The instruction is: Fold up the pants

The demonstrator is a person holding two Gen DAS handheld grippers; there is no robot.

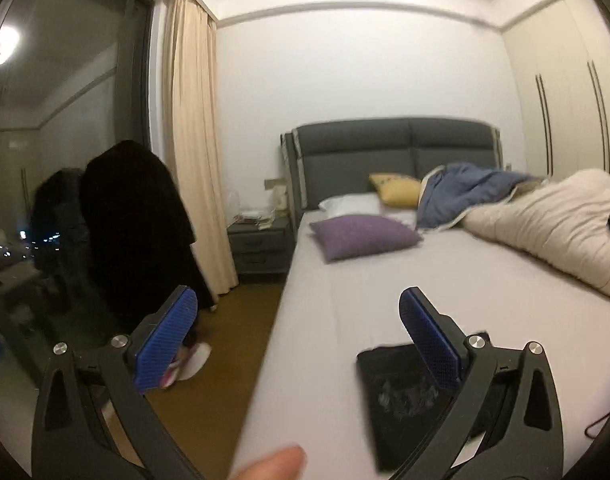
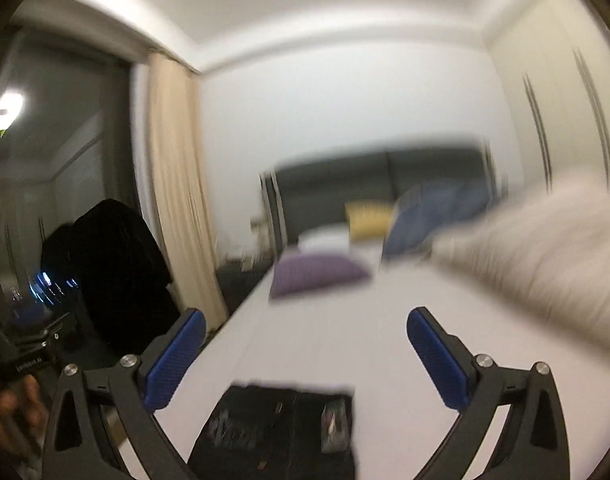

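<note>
Both grippers, left (image 1: pixel 301 340) and right (image 2: pixel 305 356), hold fingers released above the bed (image 1: pixel 445 280); the folded pants (image 2: pixel 281 428) lie at 6 o'clock, nearer the right.

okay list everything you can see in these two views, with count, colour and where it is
pants: 1, black, folded, near end of bed
bed: 1, pale sheet, grey headboard, centre
pillows: 3, purple, white, yellow, at head of bed
duvets: 2, blue and cream, bunched on right of bed
nightstand: 1, grey, left of bed
curtain: 1, cream, by window
dark clothing: 1 heap, black, left by window
wardrobe: 1, cream, right wall
left gripper: blue pads, open, empty
right gripper: blue pads, open, above pants
</note>
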